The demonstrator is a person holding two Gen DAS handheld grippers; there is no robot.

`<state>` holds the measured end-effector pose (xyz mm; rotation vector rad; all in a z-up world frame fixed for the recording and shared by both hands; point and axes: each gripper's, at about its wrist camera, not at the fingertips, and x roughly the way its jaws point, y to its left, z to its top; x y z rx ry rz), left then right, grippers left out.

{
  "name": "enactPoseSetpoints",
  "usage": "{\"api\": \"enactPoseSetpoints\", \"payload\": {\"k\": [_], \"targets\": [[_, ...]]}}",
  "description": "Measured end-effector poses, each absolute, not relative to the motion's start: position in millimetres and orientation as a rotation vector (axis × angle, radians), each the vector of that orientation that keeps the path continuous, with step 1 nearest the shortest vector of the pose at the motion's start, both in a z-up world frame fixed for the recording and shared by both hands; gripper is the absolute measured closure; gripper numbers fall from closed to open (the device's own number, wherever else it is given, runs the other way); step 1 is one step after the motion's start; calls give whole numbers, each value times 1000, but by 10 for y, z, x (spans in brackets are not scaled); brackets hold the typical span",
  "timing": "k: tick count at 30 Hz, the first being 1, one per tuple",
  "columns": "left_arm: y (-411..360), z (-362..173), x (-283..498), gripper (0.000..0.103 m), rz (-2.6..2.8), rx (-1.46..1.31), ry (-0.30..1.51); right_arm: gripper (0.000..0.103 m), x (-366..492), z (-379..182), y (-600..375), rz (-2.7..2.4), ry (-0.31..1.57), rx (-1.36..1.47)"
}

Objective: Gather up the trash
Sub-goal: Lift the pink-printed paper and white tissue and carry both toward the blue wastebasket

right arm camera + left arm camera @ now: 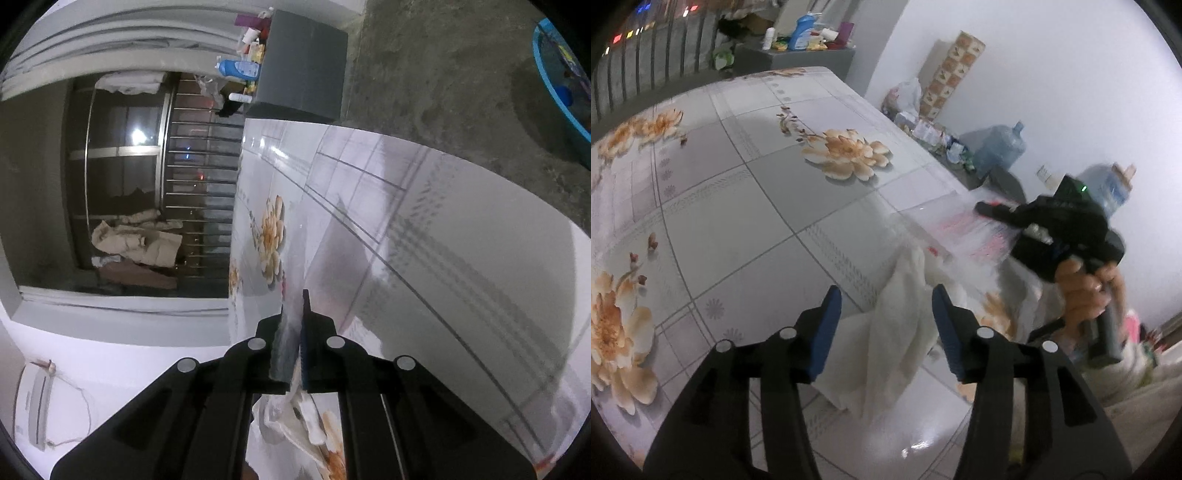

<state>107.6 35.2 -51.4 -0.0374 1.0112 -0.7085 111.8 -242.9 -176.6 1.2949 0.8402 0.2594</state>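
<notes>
A crumpled white tissue (886, 343) lies on the flowered tablecloth (746, 206) near the table's right edge. My left gripper (886, 295) is open, its blue-padded jaws on either side of the tissue. My right gripper (990, 210) is at the right edge of the table, rolled on its side, and is shut on a clear plastic bag (964, 236) with red print. In the right wrist view the right gripper (295, 306) pinches the bag's clear film (369, 240), which spreads over the tablecloth (266, 177). A white tissue (303, 417) shows below its jaws.
A grey cabinet (798, 59) with bottles stands beyond the table's far end, next to a barred window (646, 55). Two blue water jugs (997, 147), bags and a patterned box (953, 74) line the white wall at right. A blue basin (557, 81) sits on the concrete floor.
</notes>
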Motion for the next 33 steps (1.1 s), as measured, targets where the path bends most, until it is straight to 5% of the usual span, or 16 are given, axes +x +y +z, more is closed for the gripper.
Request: {"api": "enactPoseSetpoints", "payload": {"k": [14,24,33], "targets": [[122,-678,981,57,-648,133,1032,99,849,-1791,-2577,300,842,1299],[52,-621,891,91,-632,174,1006,99,820,-1745,-2594,314,833,1293],[-18,-169,889,99,-672,142,907,99,712,-1726,-2692,323,787,1302]]}}
